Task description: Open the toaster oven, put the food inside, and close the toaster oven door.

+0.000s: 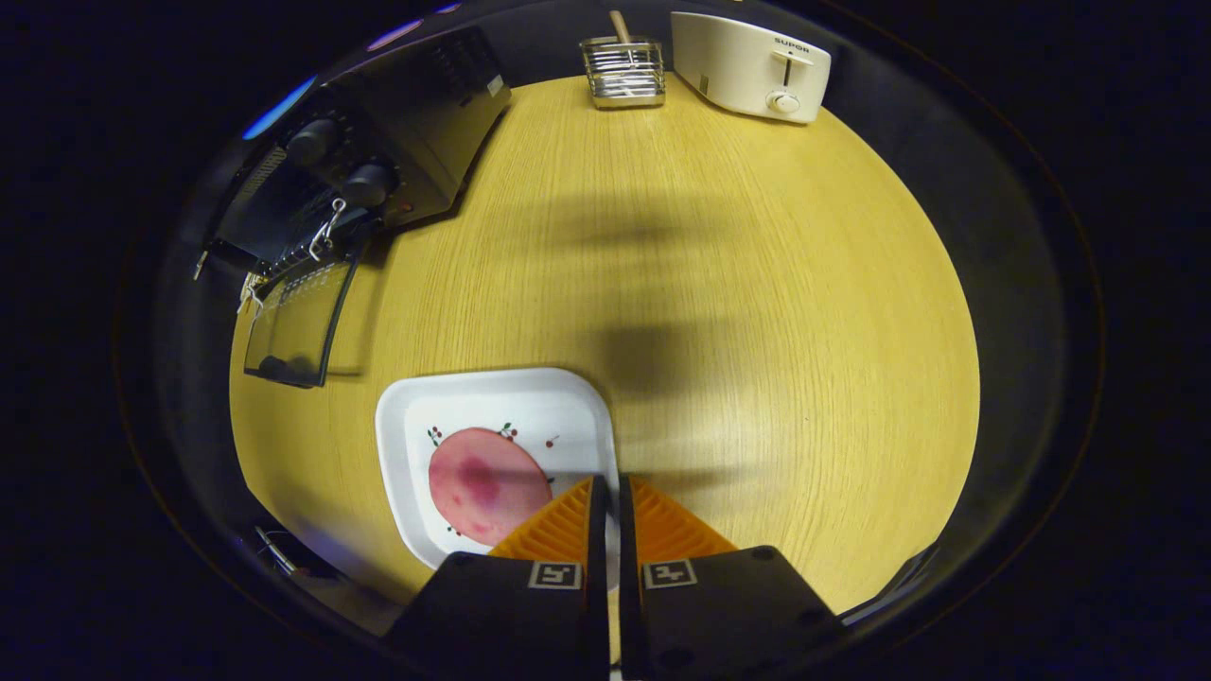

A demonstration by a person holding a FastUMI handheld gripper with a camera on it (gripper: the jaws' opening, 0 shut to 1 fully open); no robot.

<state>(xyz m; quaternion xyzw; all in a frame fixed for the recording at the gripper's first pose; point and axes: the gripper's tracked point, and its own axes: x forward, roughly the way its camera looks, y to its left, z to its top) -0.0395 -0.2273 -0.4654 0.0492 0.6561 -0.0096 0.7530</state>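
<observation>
Already the toaster oven (378, 151) stands with its glass door (298, 326) dropped open onto the desk (757, 312), well off to the left of the tool (605, 497) and far ahead of it, so the opening step looks done. The food, a round pink slice (482, 482), lies flat on a white plate (492, 397) just ahead and left of the fingers, its near edge hidden behind the left one. The tool hangs above the plate's right rim with its two fingers pressed nearly together, only a thin slit between them, pinching nothing. That is the first risk, by my reading: the fingers must spread before they descend, or they will only prod the slice and push it across the plate. A thin, limp slice may also fold or slip out on the way to the oven, and the lowered door sits in the path, so a low approach could knock it. Beyond, a wire holder (623, 71) and a white toaster (752, 66) stand well apart at the desk's far edge.
</observation>
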